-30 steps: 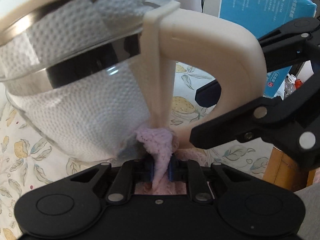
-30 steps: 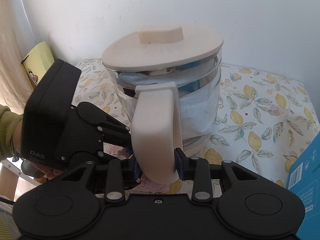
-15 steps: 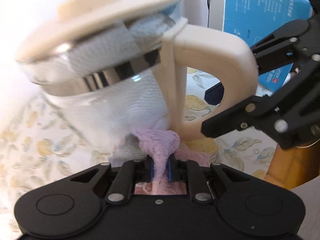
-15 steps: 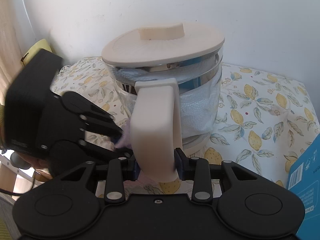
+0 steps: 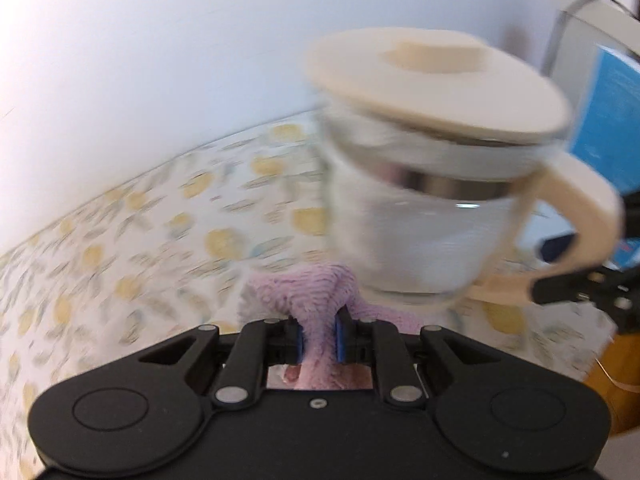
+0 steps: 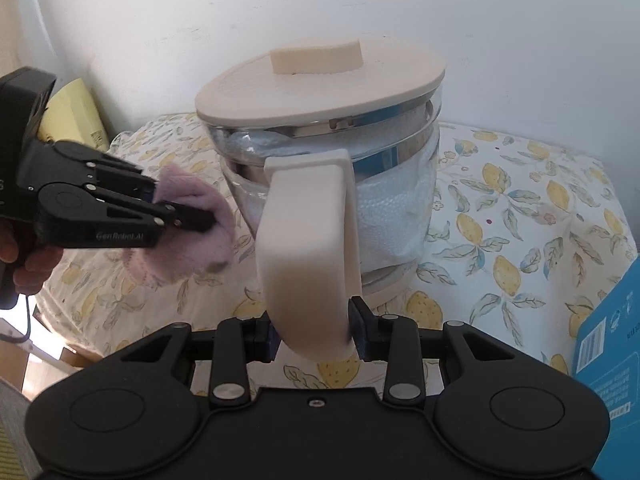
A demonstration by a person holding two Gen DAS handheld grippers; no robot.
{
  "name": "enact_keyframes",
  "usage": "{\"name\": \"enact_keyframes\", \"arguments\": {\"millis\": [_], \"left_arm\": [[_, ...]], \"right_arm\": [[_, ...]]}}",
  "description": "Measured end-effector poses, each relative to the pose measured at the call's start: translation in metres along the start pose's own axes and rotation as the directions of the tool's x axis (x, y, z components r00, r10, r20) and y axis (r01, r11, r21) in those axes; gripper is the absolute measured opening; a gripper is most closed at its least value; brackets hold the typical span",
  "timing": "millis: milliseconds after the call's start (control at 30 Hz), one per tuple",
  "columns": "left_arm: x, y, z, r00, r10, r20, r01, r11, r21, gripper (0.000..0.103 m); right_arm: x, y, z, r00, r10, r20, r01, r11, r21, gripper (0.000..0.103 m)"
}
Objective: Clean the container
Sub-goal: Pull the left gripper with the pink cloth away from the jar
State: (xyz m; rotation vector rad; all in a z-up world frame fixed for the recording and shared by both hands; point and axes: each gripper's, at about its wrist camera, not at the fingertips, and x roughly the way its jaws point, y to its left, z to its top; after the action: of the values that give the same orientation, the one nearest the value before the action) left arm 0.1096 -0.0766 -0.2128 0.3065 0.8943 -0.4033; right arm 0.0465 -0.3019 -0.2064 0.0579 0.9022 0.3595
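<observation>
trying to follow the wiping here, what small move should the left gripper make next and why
Probably bring the pink cloth back against the glass side of the jug. The left gripper is shut on the cloth but sits off to the side of the glass, while the right gripper clamps the handle, steadying the jug for a wipe.

Soft daylight fills both my views, brightest on the white wall (image 6: 500, 40) beyond my tongs. Ahead of my left tongs, motion blur smears the lidded clear glass jug (image 5: 432, 184) and the lemon-print tablecloth (image 5: 140, 232). My right view is sharp, with glints on the jug's steel band (image 6: 396, 148). Fisheye corners darken.
</observation>
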Motion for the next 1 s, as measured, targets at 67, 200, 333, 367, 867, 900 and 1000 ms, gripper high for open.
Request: {"name": "enact_keyframes", "arguments": {"millis": [67, 200, 333, 367, 867, 900, 1000], "left_arm": [[0.003, 0.009, 0.004, 0.999, 0.047, -0.01, -0.047, 0.998, -0.047, 0.014], [0.025, 0.034, 0.015, 0.993, 0.109, -0.044, -0.114, 0.984, -0.135, 0.014], [0.039, 0.042, 0.011, 0.981, 0.166, -0.098, -0.183, 0.963, -0.197, 0.014], [0.041, 0.043, 0.009, 0.98, 0.174, -0.101, -0.191, 0.96, -0.205, 0.014], [0.039, 0.051, 0.006, 0.97, 0.194, -0.144, -0.228, 0.934, -0.277, 0.086], [0.037, 0.051, 0.006, 0.971, 0.191, -0.146, -0.225, 0.935, -0.276, 0.088], [0.028, 0.047, 0.005, 0.97, 0.19, -0.154, -0.226, 0.939, -0.26, 0.102]], "right_arm": [[0.001, 0.002, 0.001, 1.0, -0.012, 0.001, 0.012, 1.0, 0.011, 0.039], [0.003, 0.006, 0.003, 1.0, -0.016, -0.004, 0.016, 1.0, 0.021, 0.039], [0.007, 0.01, 0.003, 1.0, -0.019, 0.003, 0.019, 0.999, 0.034, 0.039], [0.008, 0.013, 0.004, 1.0, -0.027, 0.005, 0.027, 0.999, 0.033, 0.039], [-0.001, 0.026, -0.007, 0.987, -0.117, 0.107, 0.103, 0.986, 0.128, 0.065], [-0.003, 0.028, -0.009, 0.985, -0.127, 0.12, 0.11, 0.985, 0.135, 0.07], [-0.005, 0.032, -0.01, 0.98, -0.144, 0.136, 0.124, 0.981, 0.148, 0.073]]}}
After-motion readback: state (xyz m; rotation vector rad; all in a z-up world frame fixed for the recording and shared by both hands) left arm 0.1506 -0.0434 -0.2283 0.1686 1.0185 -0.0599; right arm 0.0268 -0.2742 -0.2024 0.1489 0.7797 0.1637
